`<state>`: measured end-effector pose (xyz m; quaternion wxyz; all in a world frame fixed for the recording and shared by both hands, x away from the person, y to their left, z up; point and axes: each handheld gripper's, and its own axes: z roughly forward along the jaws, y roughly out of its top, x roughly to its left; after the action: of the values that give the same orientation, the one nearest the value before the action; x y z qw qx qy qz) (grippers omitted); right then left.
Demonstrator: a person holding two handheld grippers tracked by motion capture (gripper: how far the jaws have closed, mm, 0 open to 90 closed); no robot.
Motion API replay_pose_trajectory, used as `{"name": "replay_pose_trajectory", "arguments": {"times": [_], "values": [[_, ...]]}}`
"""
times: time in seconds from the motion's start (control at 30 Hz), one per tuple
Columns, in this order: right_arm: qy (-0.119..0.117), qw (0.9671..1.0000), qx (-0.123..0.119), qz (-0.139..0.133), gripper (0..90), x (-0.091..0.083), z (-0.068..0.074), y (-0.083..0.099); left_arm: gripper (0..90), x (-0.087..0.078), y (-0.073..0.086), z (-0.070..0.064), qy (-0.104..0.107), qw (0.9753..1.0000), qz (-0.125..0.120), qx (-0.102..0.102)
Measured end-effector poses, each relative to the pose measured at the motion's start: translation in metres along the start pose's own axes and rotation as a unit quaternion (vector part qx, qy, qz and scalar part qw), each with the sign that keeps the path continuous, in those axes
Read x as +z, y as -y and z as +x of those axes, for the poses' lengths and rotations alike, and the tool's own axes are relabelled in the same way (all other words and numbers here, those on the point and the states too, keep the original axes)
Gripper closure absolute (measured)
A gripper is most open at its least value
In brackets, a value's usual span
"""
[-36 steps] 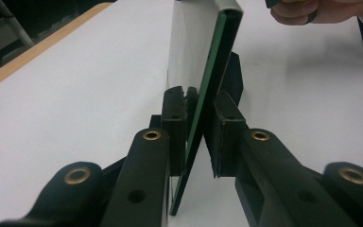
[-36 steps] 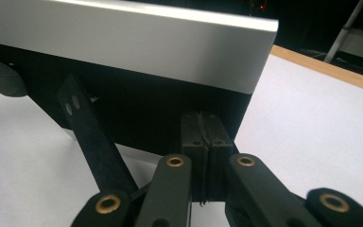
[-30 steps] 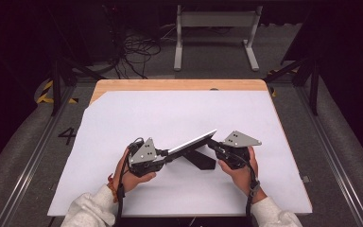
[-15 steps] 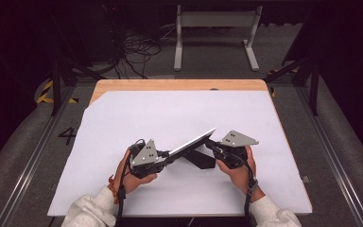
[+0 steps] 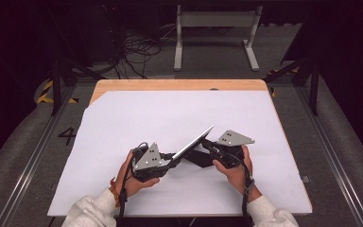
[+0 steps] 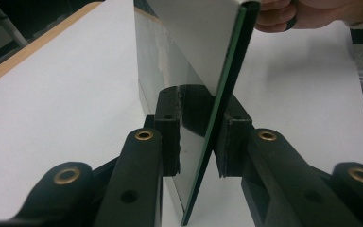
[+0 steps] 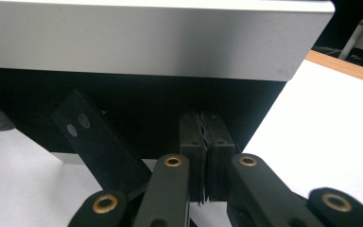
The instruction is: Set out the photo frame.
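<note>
A thin flat panel (image 5: 194,142) with a mirror-like face and a dark greenish edge is held tilted above the white sheet (image 5: 123,123) that covers the counter (image 5: 170,85), near the counter's front middle. In the high view the panel slopes upward from the left claw (image 5: 172,156) toward the right claw (image 5: 208,144), its higher corner pointing away from the person.

In the left claw view, the panel (image 6: 217,94) stands between the 2 black jaws, edge-on; the right-side pad touches it, while the left-side pad sits just beside its reflective face, so the left claw is clamped on the panel's lower edge or very nearly so. A hand (image 6: 307,12) shows beyond the panel's top edge.

In the right claw view, the 2 jaws are pressed together with only a thin dark strip pinched between their pads, in front of the panel's black underside (image 7: 146,109) and its silver rim. A flat black bar (image 7: 99,142) with 2 small round marks slants up beside the jaws.

Both hands (image 5: 132,182) grip the claws from the counter's near edge.
</note>
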<state>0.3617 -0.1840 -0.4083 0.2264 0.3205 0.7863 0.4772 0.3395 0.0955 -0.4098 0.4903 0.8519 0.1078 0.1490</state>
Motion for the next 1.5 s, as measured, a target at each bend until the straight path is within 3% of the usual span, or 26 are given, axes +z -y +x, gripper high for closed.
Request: {"name": "replay_pose_trajectory", "arguments": {"times": [0.33,0.47,0.67,0.77,1.5], "values": [[0.004,1.0000,-0.007,-0.004,85.9,0.006,0.007,-0.005,69.2,-0.001,-0.001,-0.002,-0.001,1.0000,-0.001,0.003],[-0.004,0.9999,-0.004,-0.012,85.3,0.002,0.008,-0.005,67.5,-0.009,-0.002,-0.006,0.003,0.9999,-0.004,0.016],[-0.008,0.9998,-0.002,-0.017,85.4,-0.004,0.007,-0.007,74.3,-0.018,0.000,-0.008,0.002,0.9997,-0.011,0.021],[-0.011,0.9998,-0.002,-0.019,85.3,-0.005,0.007,-0.008,77.6,-0.017,0.001,-0.007,0.004,0.9998,-0.009,0.020],[-0.011,0.9997,-0.010,-0.018,82.5,0.002,0.007,-0.012,72.1,-0.002,-0.006,-0.015,0.013,0.9996,-0.022,0.010]]}}
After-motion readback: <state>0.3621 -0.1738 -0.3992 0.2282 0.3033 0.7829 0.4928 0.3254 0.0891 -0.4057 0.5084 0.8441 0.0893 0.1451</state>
